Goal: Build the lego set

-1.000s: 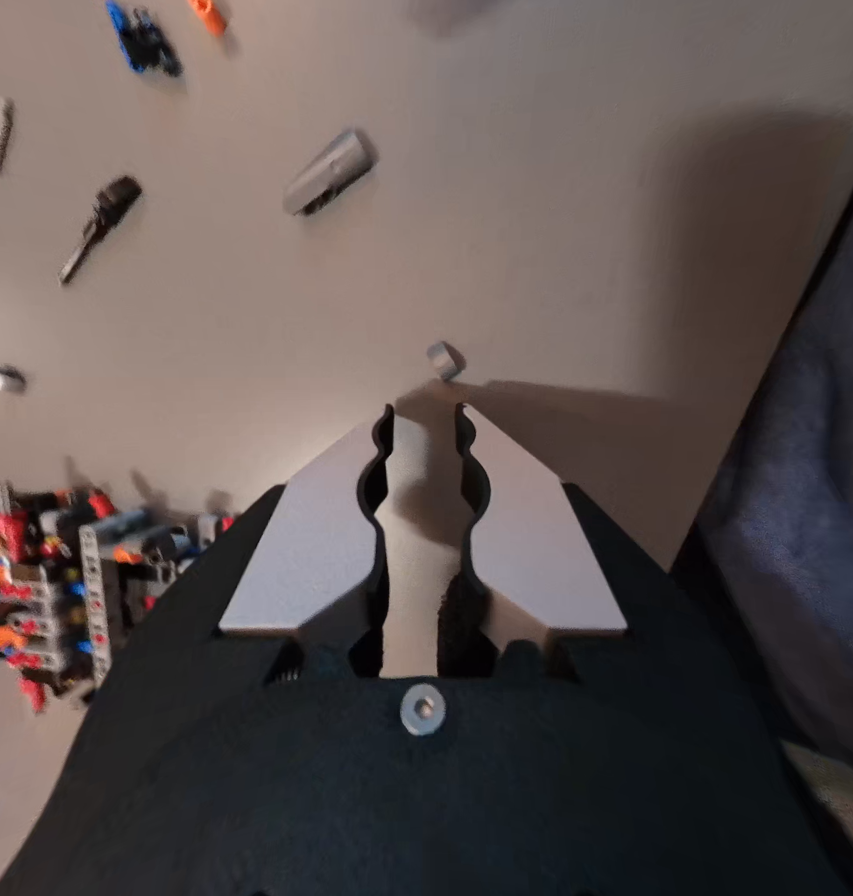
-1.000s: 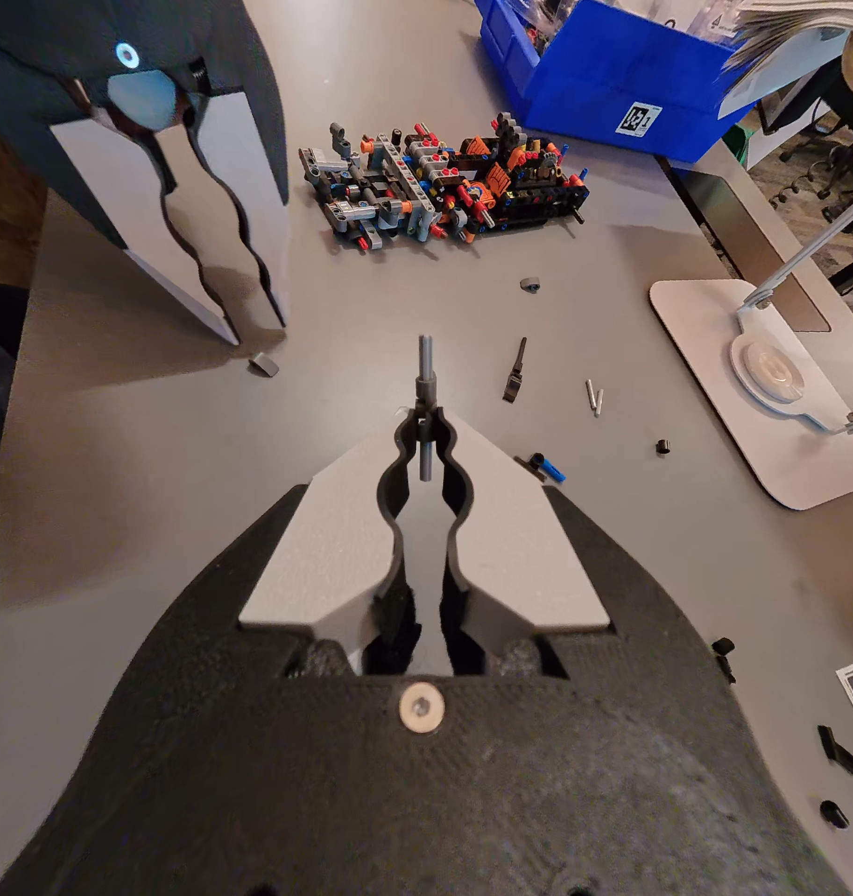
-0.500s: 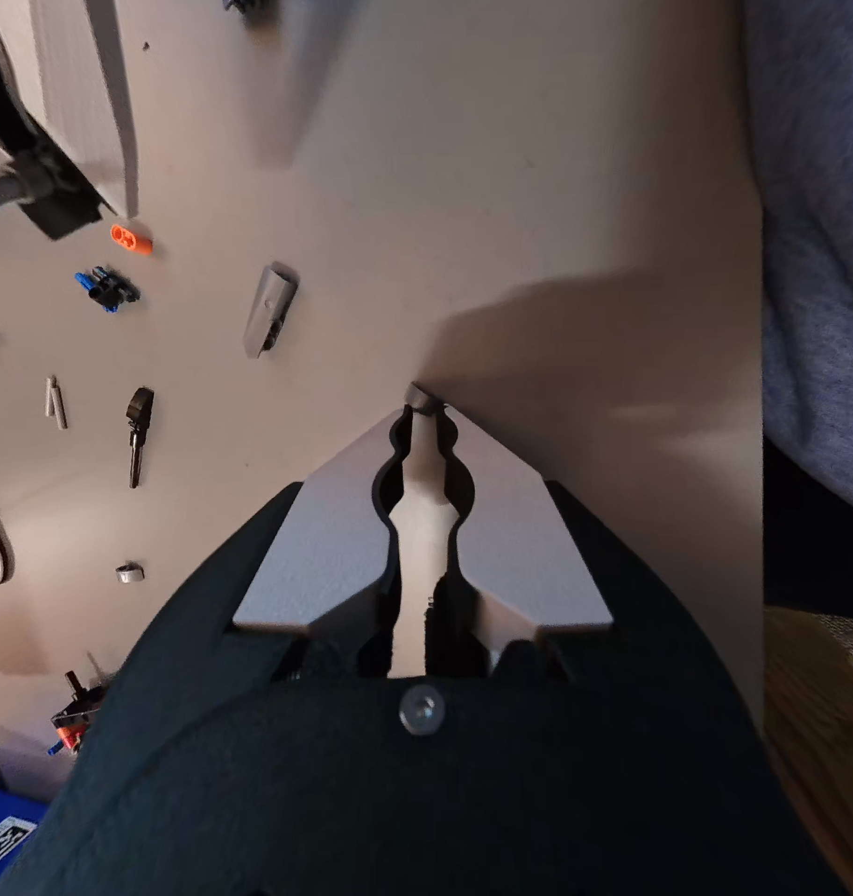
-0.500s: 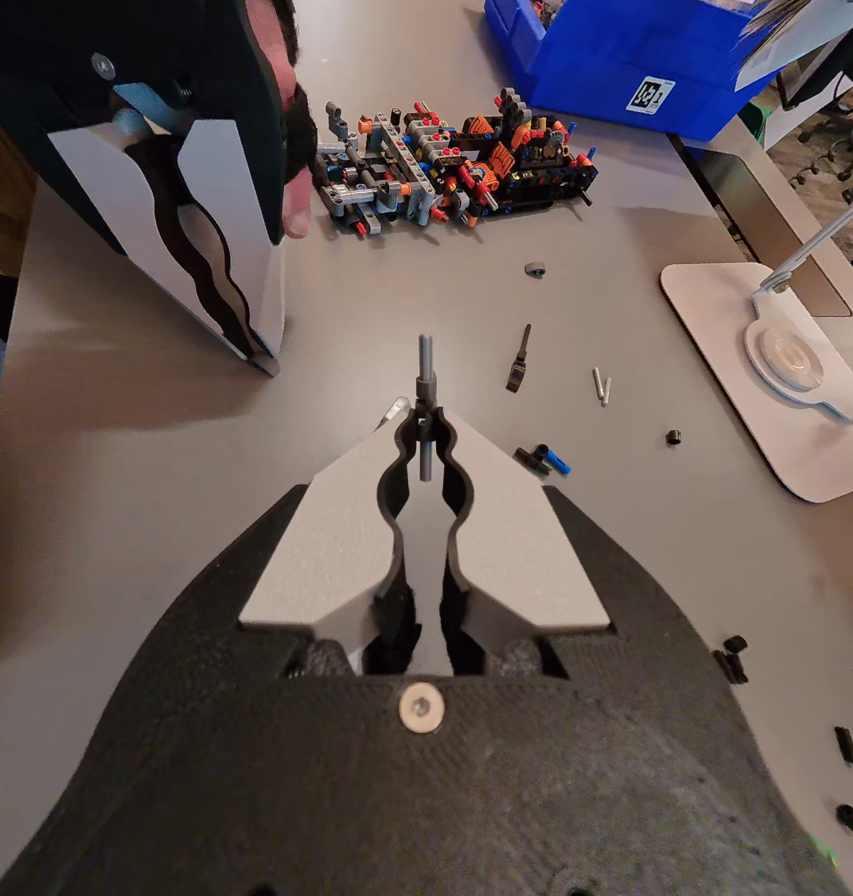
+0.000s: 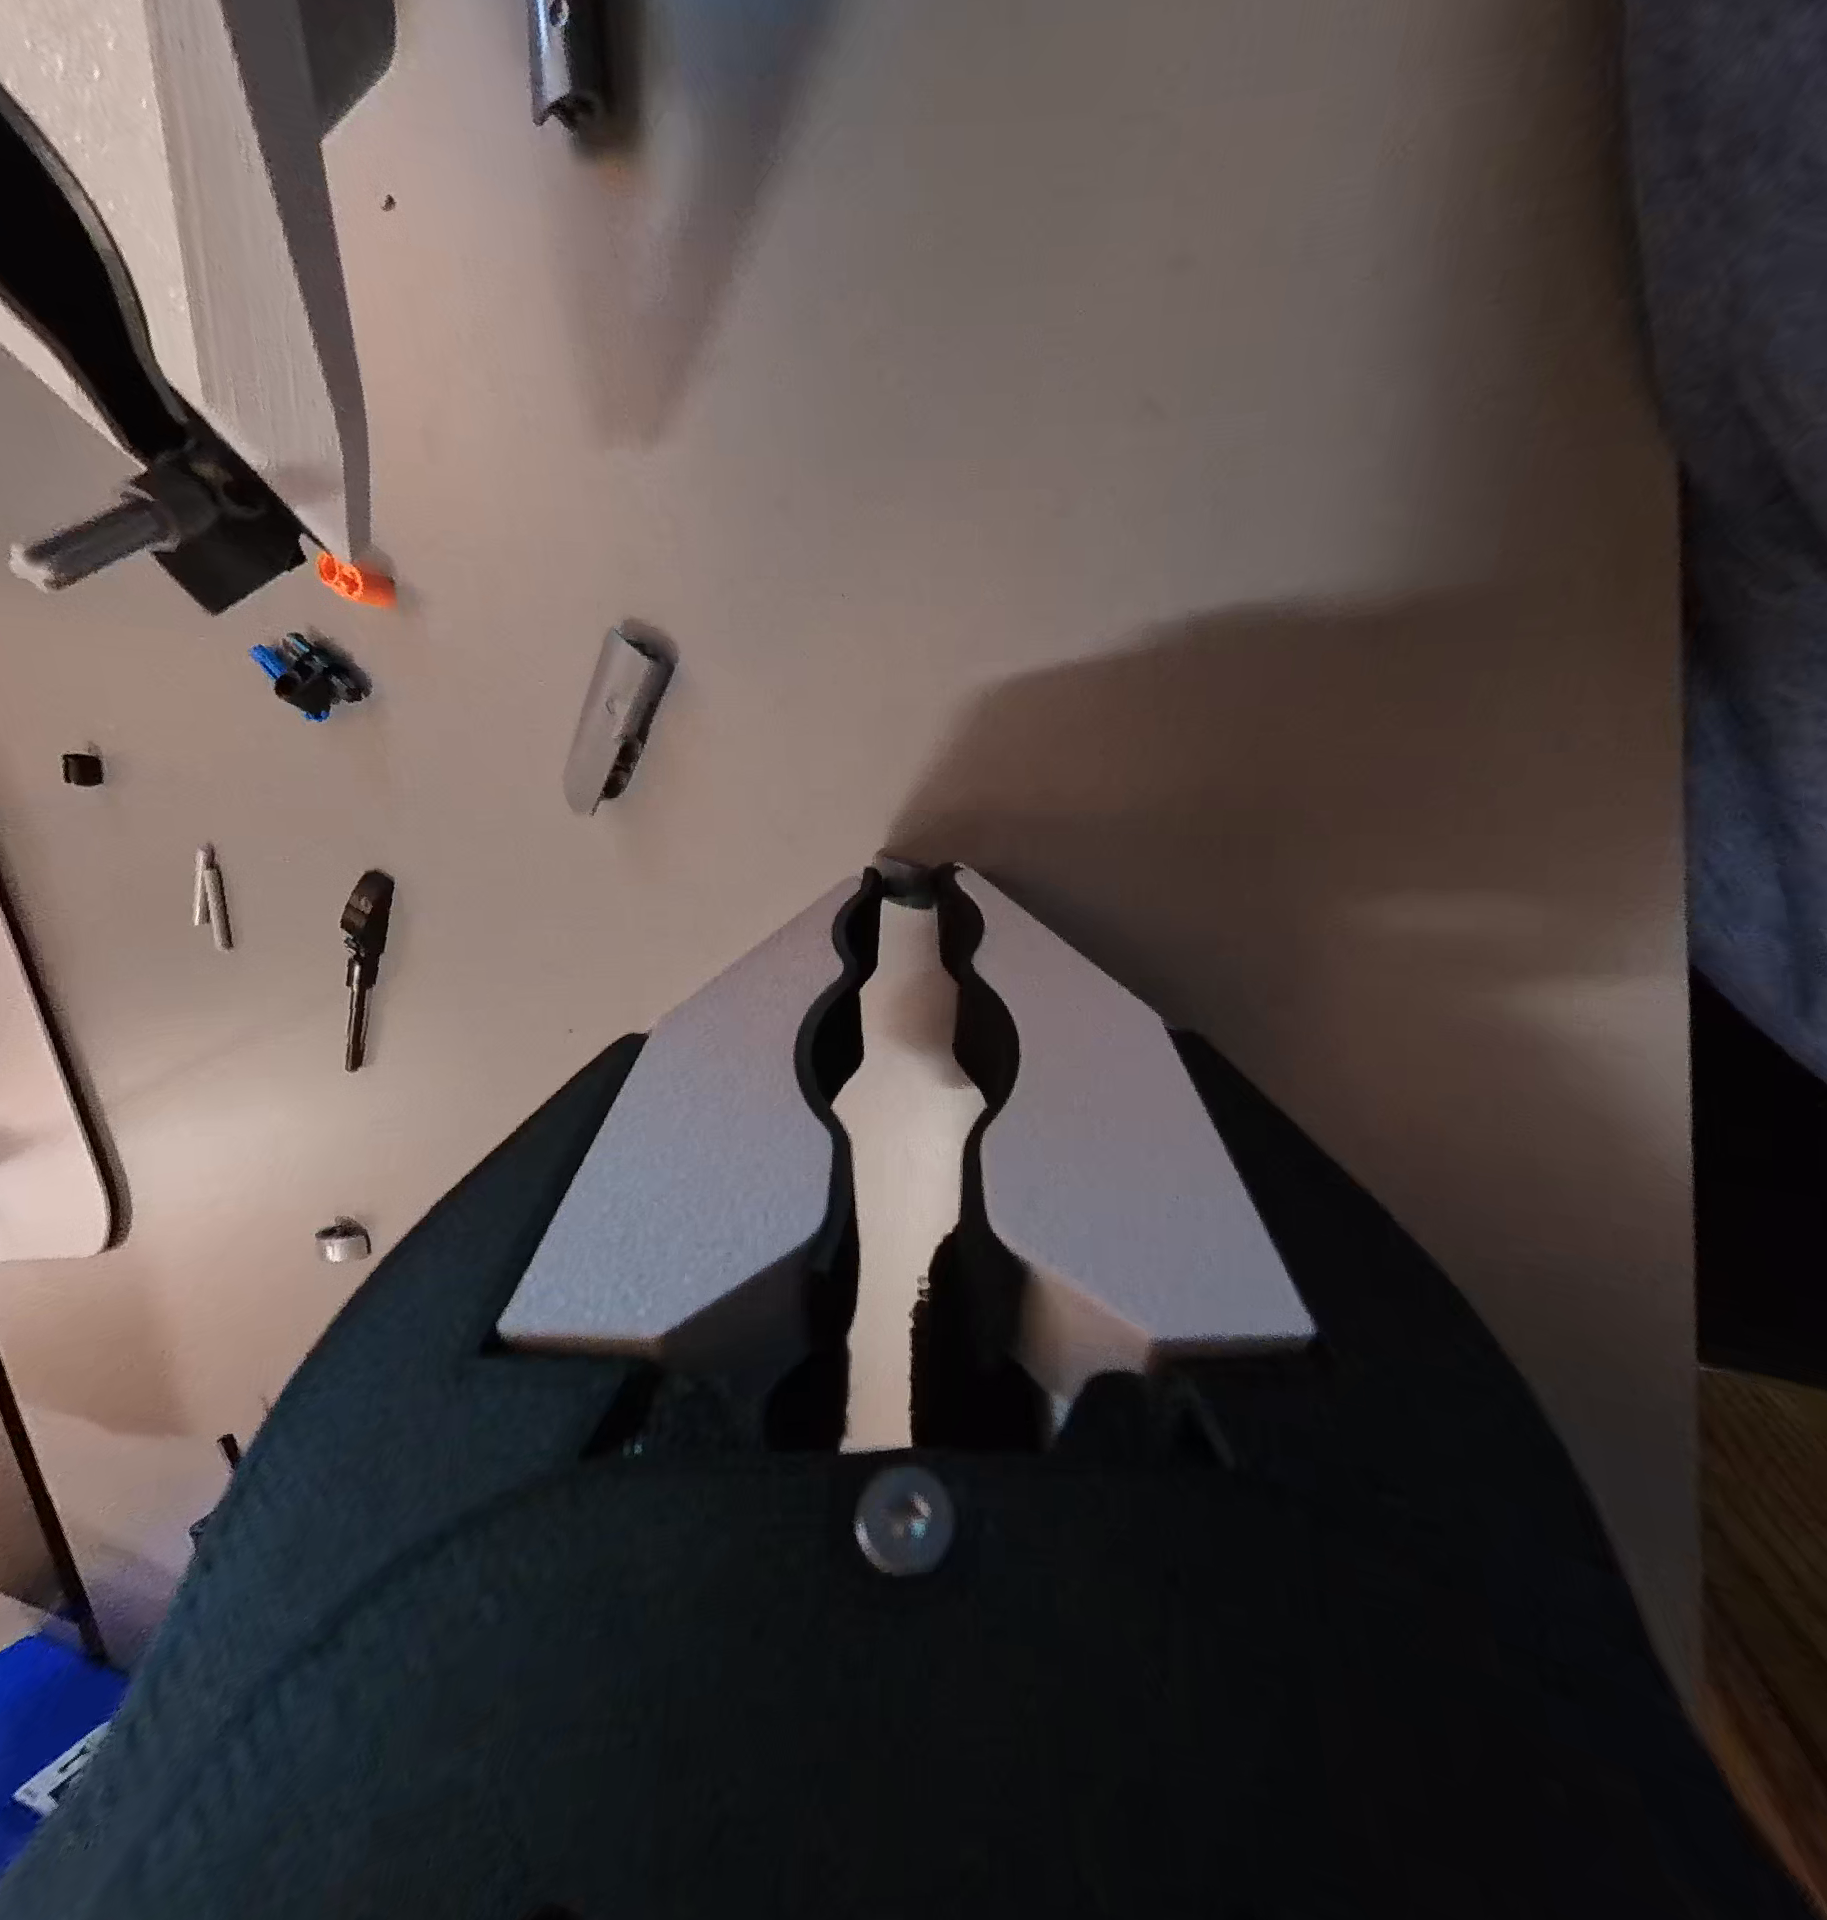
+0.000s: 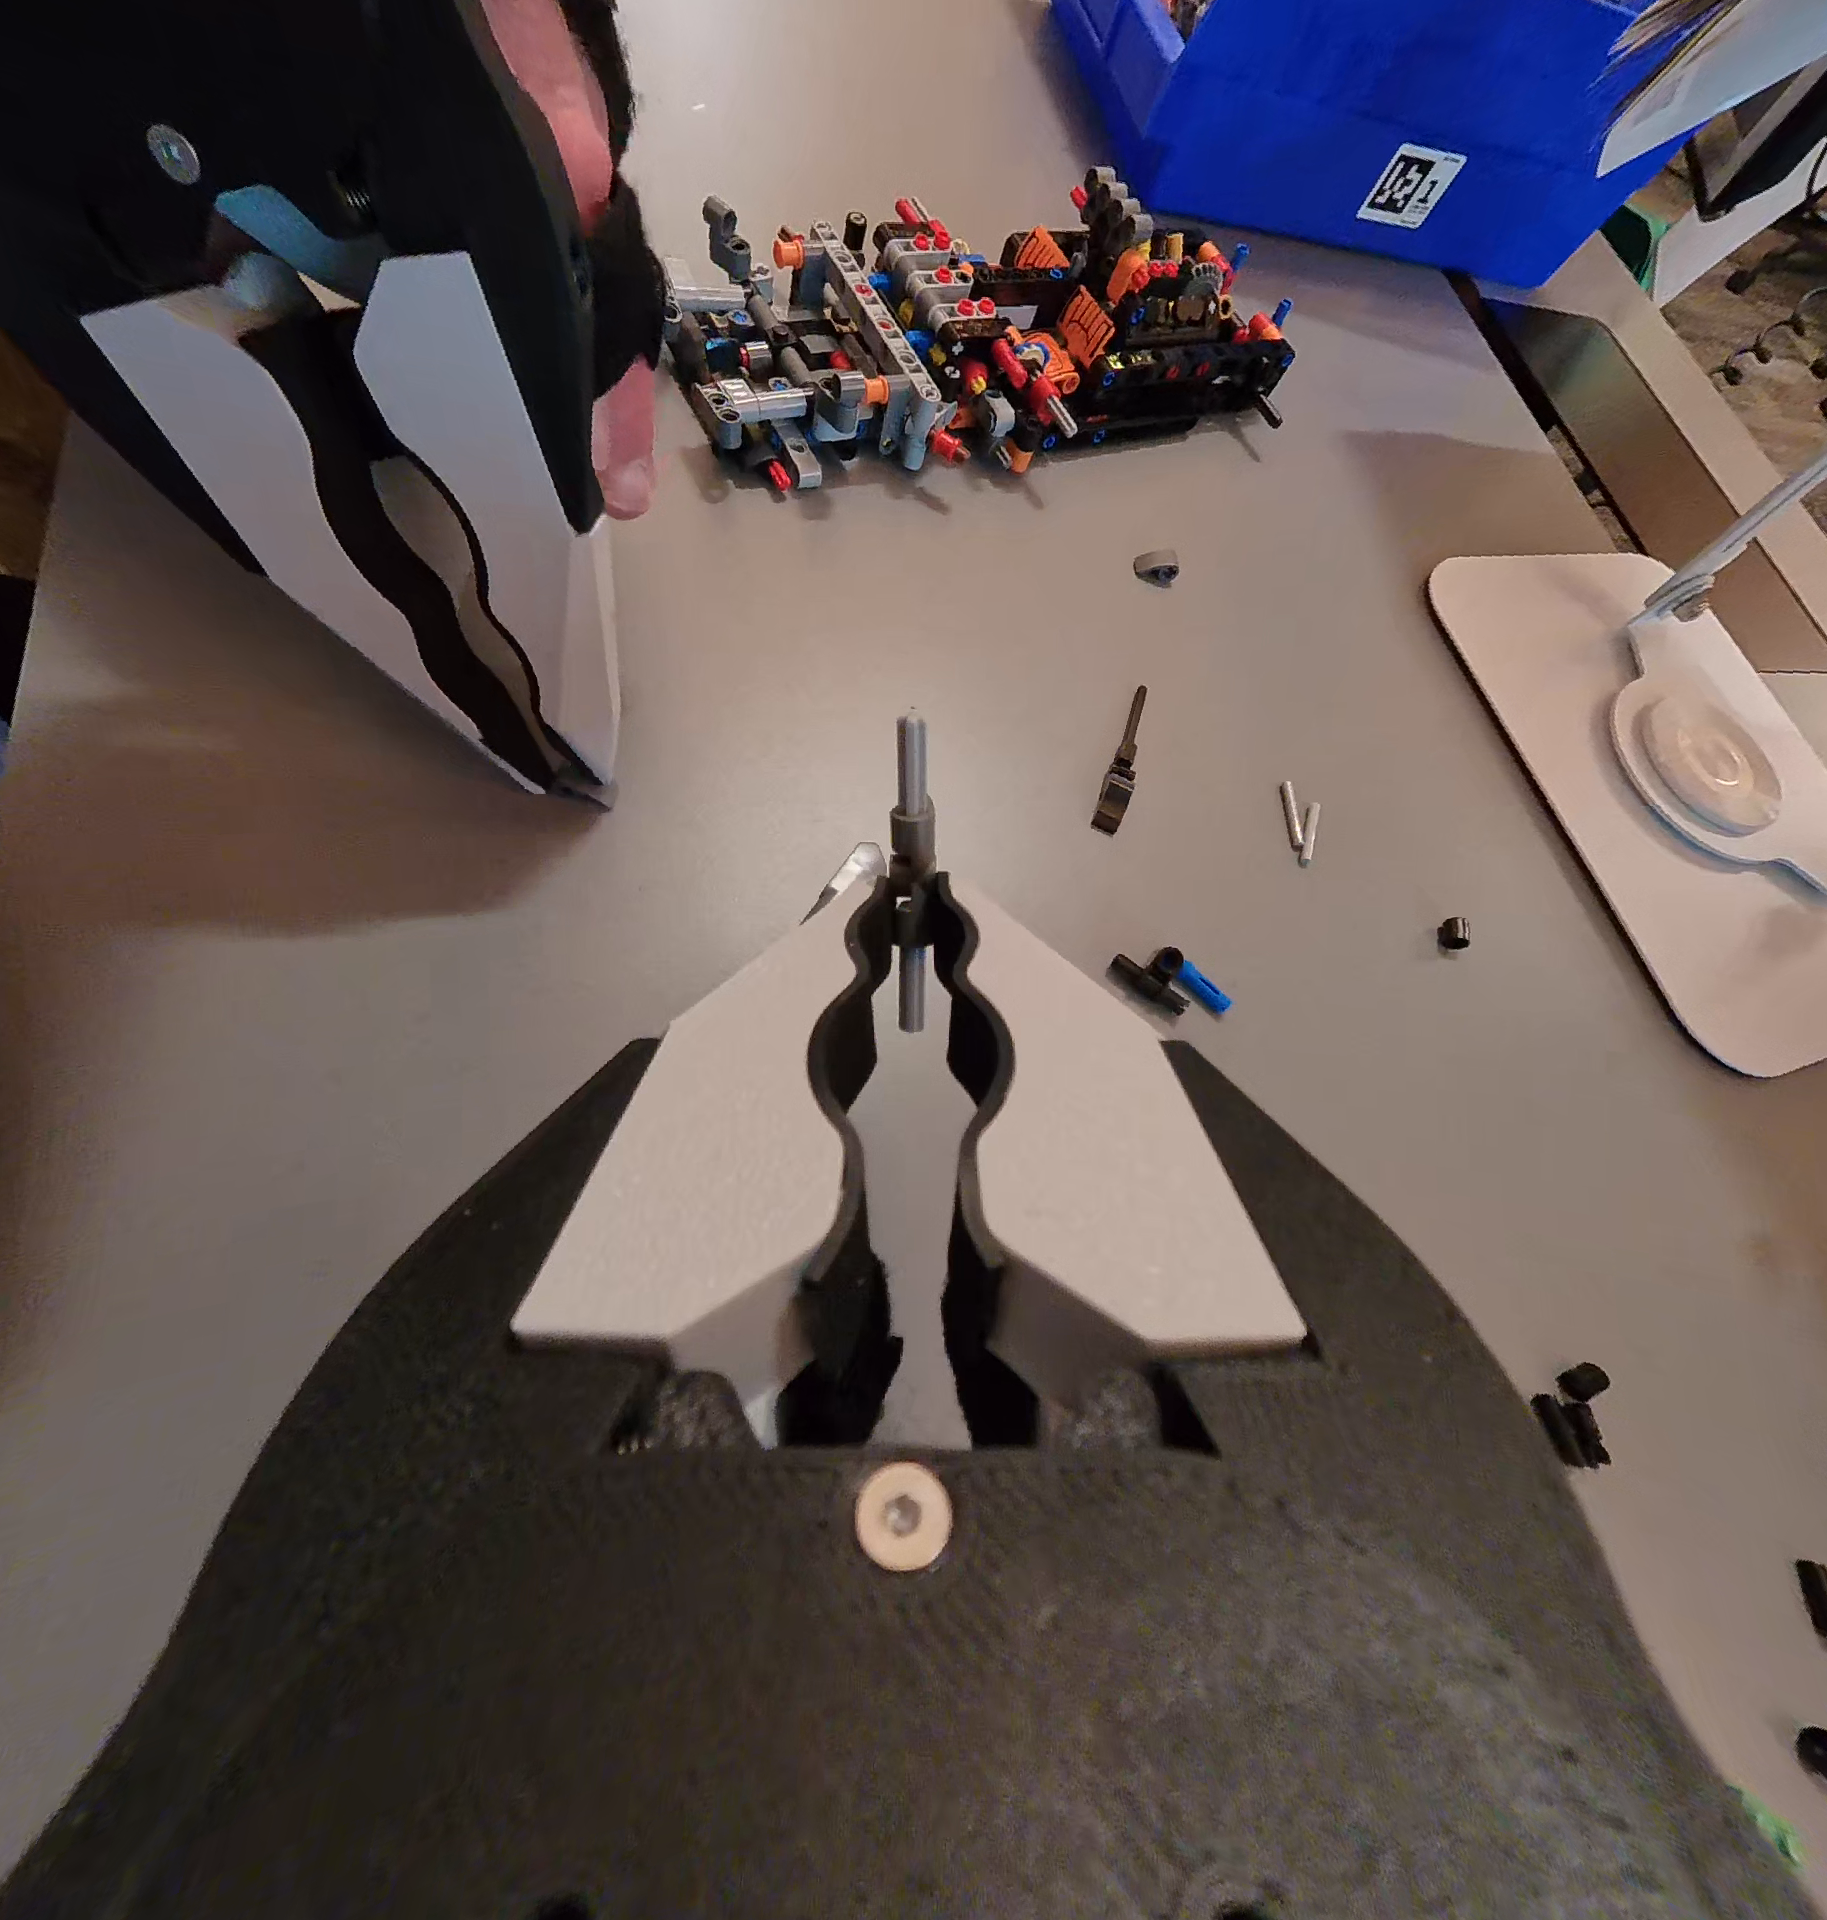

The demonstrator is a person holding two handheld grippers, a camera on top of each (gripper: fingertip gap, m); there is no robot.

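A large part of the model [image 6: 976,332] is seen built at the counter's [image 6: 265,1039] far edge, while a rod [image 6: 911,831] is held in the right gripper's [image 6: 907,894] fingers, a small grey piece [image 5: 907,891] near the counter's near edge is pinched by the left gripper's [image 5: 909,883] fingers, and many loose pieces are left unfitted.

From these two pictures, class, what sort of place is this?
Probably an office desk used as a hobby bench: a grey table strewn with small parts, a half-built toy model, a blue parts bin, and office chairs beyond.
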